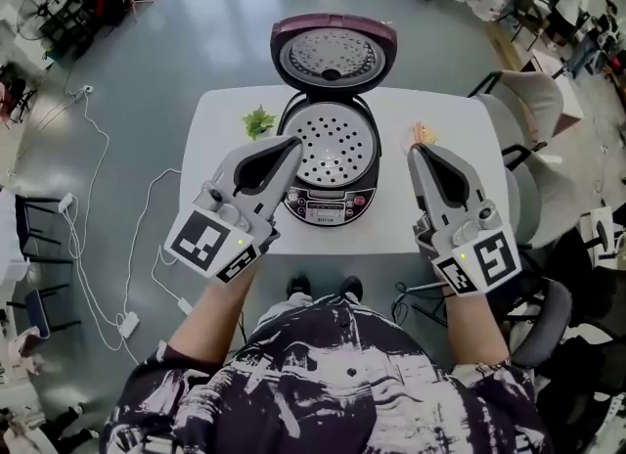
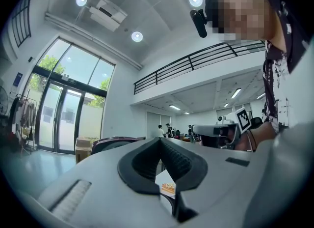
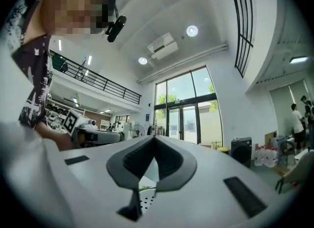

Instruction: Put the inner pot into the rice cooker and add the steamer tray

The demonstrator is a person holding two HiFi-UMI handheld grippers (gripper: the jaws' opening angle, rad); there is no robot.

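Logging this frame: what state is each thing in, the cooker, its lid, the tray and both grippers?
Rice cooker: open, standing on the table.
Lid: open, tipped back.
Steamer tray: seated in the cooker's top.
Left gripper: shut, empty.
Right gripper: shut, empty.

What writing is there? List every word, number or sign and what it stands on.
No text reads clearly.
The front panel of the rice cooker: print, too small to read.
The cube on the left gripper: black-and-white square markers, no words.
The cube on the right gripper: the same.
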